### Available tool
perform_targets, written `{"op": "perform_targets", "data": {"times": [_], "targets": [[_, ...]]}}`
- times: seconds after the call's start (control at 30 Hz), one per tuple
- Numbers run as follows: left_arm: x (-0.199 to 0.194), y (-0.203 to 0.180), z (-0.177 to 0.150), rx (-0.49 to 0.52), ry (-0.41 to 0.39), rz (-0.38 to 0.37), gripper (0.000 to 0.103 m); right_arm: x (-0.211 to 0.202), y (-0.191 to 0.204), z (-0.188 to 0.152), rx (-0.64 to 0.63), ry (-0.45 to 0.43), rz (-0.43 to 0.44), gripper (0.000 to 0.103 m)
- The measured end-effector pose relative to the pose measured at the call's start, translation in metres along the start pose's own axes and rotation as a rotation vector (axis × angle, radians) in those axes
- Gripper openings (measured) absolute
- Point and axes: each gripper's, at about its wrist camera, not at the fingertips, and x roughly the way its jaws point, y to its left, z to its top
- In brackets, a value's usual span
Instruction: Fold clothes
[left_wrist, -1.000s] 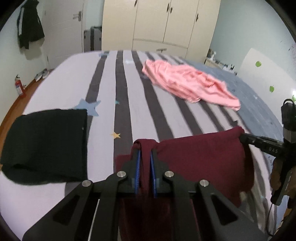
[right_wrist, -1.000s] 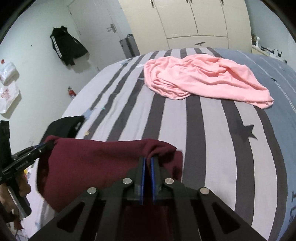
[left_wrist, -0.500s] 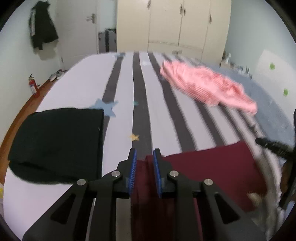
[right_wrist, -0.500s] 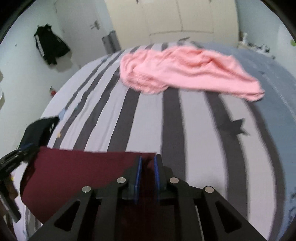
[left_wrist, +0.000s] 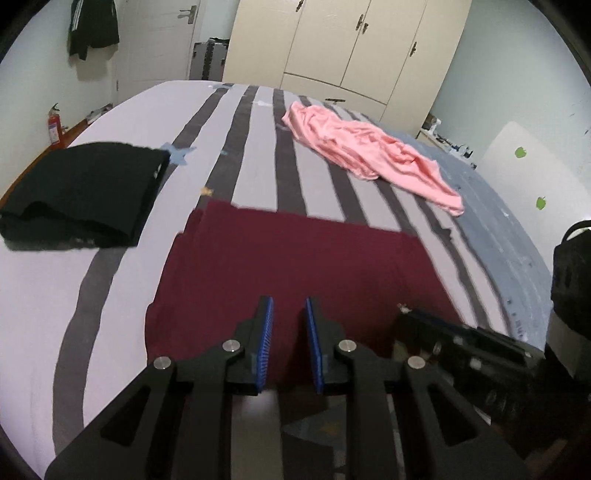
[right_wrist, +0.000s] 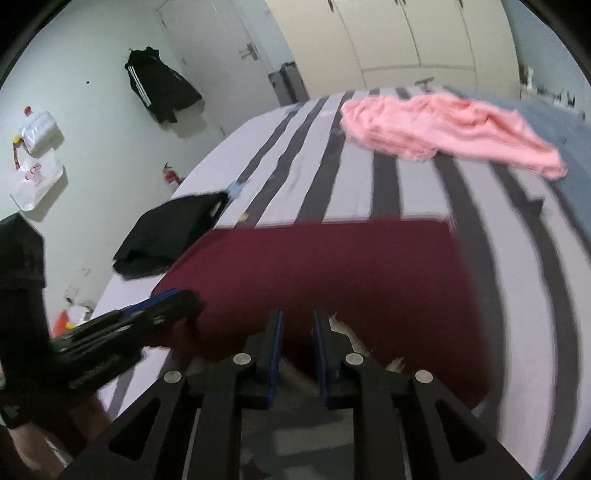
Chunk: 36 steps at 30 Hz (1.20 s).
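Left wrist view: a maroon garment (left_wrist: 295, 266) is laid flat on the striped bed (left_wrist: 110, 295), released a moment ago. Both the left gripper (left_wrist: 288, 325) and right gripper (right_wrist: 297, 332) are seen slightly parted, empty; one fold is judged complete.

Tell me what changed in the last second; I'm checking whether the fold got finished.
Both grippers let go of the maroon garment: a second ago each was shut on a corner held up off the bed; now it lies flat. The left gripper and right gripper have just opened their jaws, nothing between them, and pulled back toward the near edge. The black garment and pink garment lie as before.
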Motion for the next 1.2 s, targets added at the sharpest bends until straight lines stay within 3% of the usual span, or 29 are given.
{"op": "perform_targets", "data": {"times": [0.1,0.13,0.23,0.43,0.57,0.73,0.93,1.03,1.13,1.2], "targets": [[0.022,0.003,-0.019,0.030,0.044,0.034,0.015,0.018,0.000,-0.016,0.008,0.032,-0.010,0.016],[0.027,0.004,-0.026,0.048,0.049,0.045,0.015,0.023,-0.002,-0.021,0.010,0.039,-0.013,0.012],[0.034,0.002,-0.039,0.090,0.019,0.063,0.015,0.032,-0.006,-0.035,0.006,0.043,-0.019,0.011],[0.014,0.008,-0.019,-0.009,0.033,0.011,0.015,0.024,0.003,-0.026,-0.033,0.038,-0.055,0.011],[-0.011,0.006,-0.019,-0.041,0.015,-0.045,0.015,0.005,0.012,-0.021,-0.010,0.012,0.008,0.014],[0.005,0.011,-0.042,-0.034,0.070,-0.009,0.015,0.013,0.029,-0.033,-0.017,0.047,0.029,0.014],[0.015,0.014,-0.054,0.001,0.073,-0.018,0.015,0.033,0.017,-0.049,-0.020,0.058,0.024,0.010],[0.002,0.013,-0.041,0.011,0.061,-0.010,0.015,0.025,0.019,-0.041,-0.033,0.062,0.010,0.010],[-0.009,0.017,-0.022,0.041,-0.007,0.020,0.015,0.013,0.015,-0.028,-0.033,0.019,-0.025,0.010],[-0.003,0.027,-0.018,0.049,-0.007,0.057,0.015,0.007,0.007,-0.020,-0.025,-0.009,-0.057,0.010]]}}
